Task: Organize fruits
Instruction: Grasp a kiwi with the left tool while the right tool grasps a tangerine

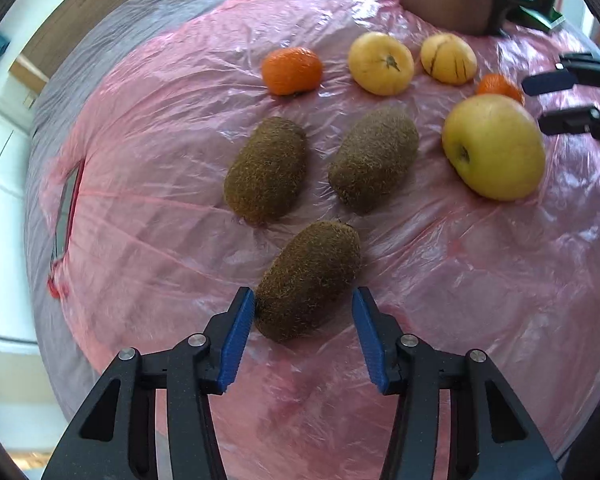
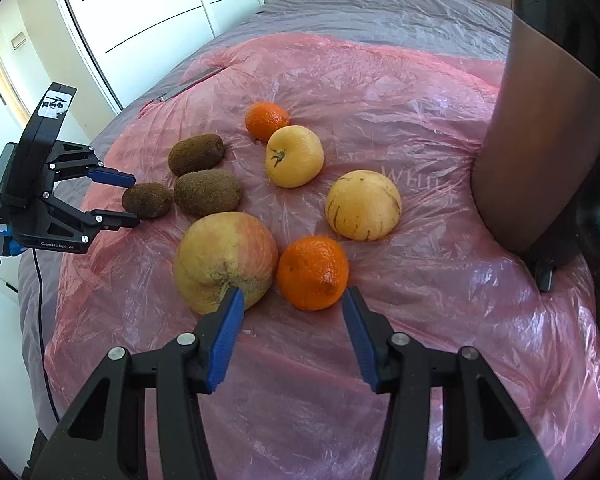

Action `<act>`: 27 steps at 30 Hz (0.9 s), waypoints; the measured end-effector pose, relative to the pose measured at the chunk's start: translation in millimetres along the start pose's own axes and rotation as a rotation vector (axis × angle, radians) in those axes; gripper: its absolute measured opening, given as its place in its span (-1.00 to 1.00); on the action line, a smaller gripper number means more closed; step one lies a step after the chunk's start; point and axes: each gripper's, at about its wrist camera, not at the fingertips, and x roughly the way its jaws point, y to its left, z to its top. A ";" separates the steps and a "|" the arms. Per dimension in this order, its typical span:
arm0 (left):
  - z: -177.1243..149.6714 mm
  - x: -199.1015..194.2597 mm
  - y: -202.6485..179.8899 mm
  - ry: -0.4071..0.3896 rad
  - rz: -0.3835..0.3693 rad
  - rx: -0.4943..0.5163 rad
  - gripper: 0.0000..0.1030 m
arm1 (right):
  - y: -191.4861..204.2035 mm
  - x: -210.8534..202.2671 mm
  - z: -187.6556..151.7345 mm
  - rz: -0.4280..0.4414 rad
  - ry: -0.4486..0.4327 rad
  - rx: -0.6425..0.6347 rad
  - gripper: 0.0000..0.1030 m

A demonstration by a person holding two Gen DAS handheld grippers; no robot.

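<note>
1. Work surface: bed [image 2: 380,12] with grey cover, overlaid with a flat pink plastic bag [image 2: 440,304]. All fruit on top of the bag, none inside it.
2. Landmark: apple [image 2: 224,256], largest fruit, at the near edge of the group in the right wrist view.
3. Container: brown cylindrical container [image 2: 540,160], upright, well apart from the apple at the right rim of that view. Interior hidden; contents cannot be told. No fruit touching it.
4. Near mandarin [image 2: 312,272]: just beside the apple, on its right.
5. Striped yellow fruit [image 2: 363,205]: beyond the near mandarin, near the apple, not touching it.
6. Stemmed yellow fruit [image 2: 294,156]: behind the apple, with the far mandarin [image 2: 266,120] touching its far side.
7. Three kiwis left of and behind the apple: middle kiwi [image 2: 207,193] just beside the apple, rear kiwi [image 2: 196,154] beyond that, gripped kiwi [image 2: 146,200] farthest left.
8. Left gripper [image 1: 304,300]: narrow, blue pads against both flanks of the gripped kiwi, kiwi resting on the bag.
9. Right gripper [image 2: 292,294]: moderately wide, holding nothing. Near mandarin just ahead of the fingertips; left pad overlapping the apple's lower edge in the view, contact cannot be told.
</note>
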 end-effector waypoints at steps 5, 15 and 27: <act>9.7 12.0 2.7 0.020 -0.003 0.063 -0.12 | -2.6 6.5 0.8 -0.002 0.009 0.030 0.11; 33.0 31.6 3.3 0.008 -0.055 0.093 -0.19 | -8.7 15.3 5.4 -0.019 0.009 0.020 -0.10; 22.2 29.5 11.6 -0.010 -0.047 0.015 -0.22 | -9.8 38.7 18.1 0.000 0.060 -0.014 -0.11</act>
